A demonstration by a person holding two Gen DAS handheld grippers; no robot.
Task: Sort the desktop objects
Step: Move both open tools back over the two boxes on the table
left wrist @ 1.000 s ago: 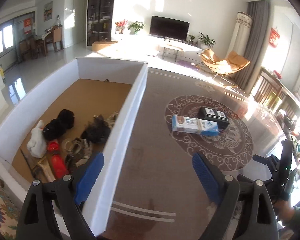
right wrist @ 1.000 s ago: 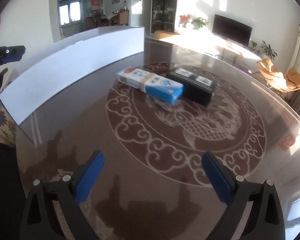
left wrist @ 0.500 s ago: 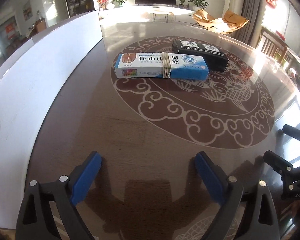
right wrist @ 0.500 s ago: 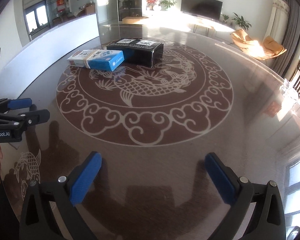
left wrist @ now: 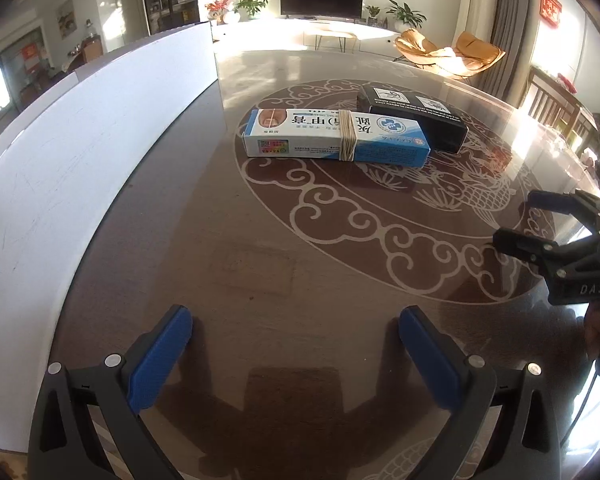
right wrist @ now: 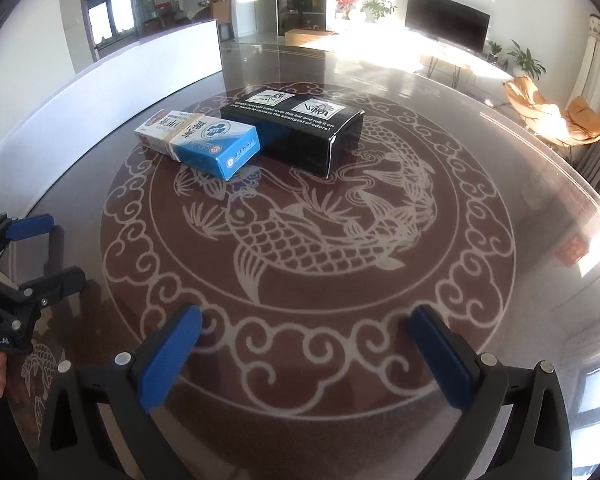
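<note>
On the round brown table (right wrist: 480, 240), under its glossy glass top with the pale fish and cloud pattern, two boxes are lying side by side near the middle. The white and blue carton (left wrist: 336, 138), bound with a rubber band (left wrist: 346, 136), is sitting in front of the black box (left wrist: 414, 120) as the left wrist camera sees it, so much of the black box's long side is being hidden there; the right wrist view is showing that side in deep shadow. The two look to be touching along their length, though the shadow between them is making that hard to confirm.

The left gripper (left wrist: 296, 344) is hovering over bare tabletop with its blue pads wide apart and nothing between them, well short of the boxes. The right gripper (right wrist: 304, 344) is standing equally wide and empty over the ring of clouds. Each is appearing at the edge of the other's view, cut off by the frame.

The white wall of the sorting bin (left wrist: 80, 168) is running along the left of the table; its inside is not showing from either camera. Sun glare is washing out the far rim of the table.
</note>
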